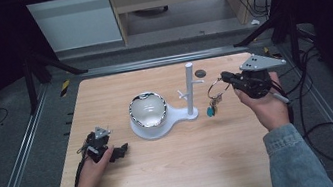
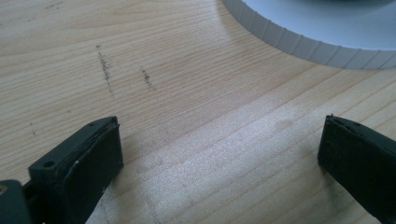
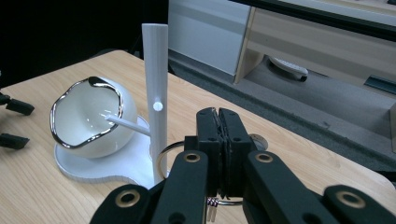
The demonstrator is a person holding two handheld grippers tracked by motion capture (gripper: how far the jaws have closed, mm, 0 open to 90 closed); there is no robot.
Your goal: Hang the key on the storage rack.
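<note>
Clearly my main worry was the key ring (image 1: 215, 89) pinched in my right gripper (image 1: 227, 78): its jaws were pressed together on only a thin arc of wire, so the ring could twist or slip loose, and the keys (image 1: 211, 110) dangling below it could swing into the white post (image 1: 190, 88) and miss its small pegs (image 3: 126, 123). Nearest me, my left gripper (image 1: 119, 151) rested low on the wooden table (image 1: 177, 173), jaws wide apart and holding nothing, its fingers (image 2: 88, 163) just short of the white base (image 2: 317, 32). Farther off, my right hand (image 1: 267, 103) was raised beside the post, gripper pointing toward it. Beyond stood the silver-rimmed bowl (image 3: 88, 116) on that base.
</note>
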